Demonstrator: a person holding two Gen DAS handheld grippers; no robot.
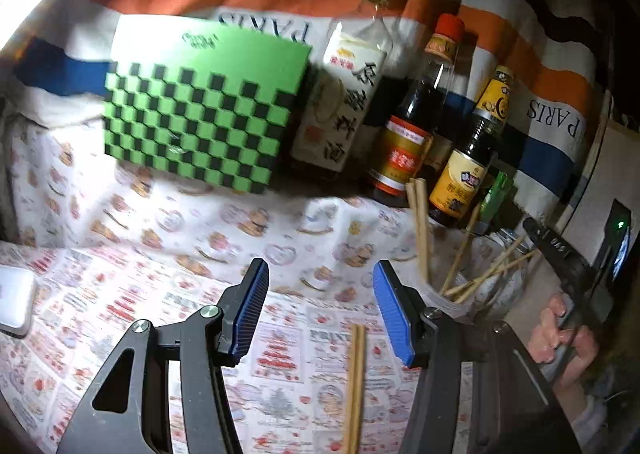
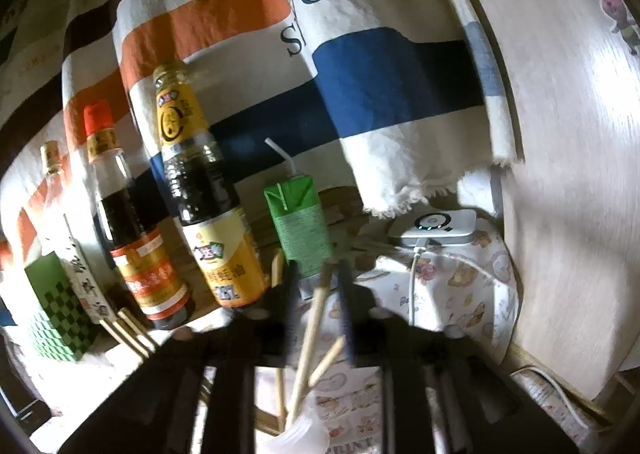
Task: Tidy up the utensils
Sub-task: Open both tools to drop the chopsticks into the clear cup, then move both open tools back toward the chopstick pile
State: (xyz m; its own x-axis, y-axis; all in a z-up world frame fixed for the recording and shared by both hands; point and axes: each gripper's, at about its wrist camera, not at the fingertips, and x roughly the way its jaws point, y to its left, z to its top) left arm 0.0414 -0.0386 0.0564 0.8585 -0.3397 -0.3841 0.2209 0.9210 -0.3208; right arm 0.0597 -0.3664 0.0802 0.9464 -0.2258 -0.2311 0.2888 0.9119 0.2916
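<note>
A pale wooden chopstick pair (image 1: 355, 382) lay on the printed tablecloth (image 1: 120, 294), at five o'clock between the left gripper's (image 1: 320, 314) half-open, empty jaws. More chopsticks (image 1: 480, 274) stood in a clear jar (image 1: 448, 302) at three o'clock. The right gripper (image 2: 316, 294) stood slightly parted around one chopstick (image 2: 308, 338); whether it gripped I cannot tell.

green checkered box (image 1: 200, 109), three sauce bottles (image 1: 404, 125), green drink carton (image 2: 300, 230), white power bank (image 2: 436, 228)

Desk (image 1: 120, 294) surface: covered by a white cloth printed with small red and orange food motifs. Rear backdrop: a hanging striped cloth (image 2: 360, 65) — white, orange, blue and dark bands, lettered "PARIS" upside down. Right side: a pale wood-grain panel (image 2: 568, 173) carrying a small cartoon sticker (image 2: 618, 13). Lighting is uneven — bright at upper left of the left wrist view, dark toward the edges.
</note>
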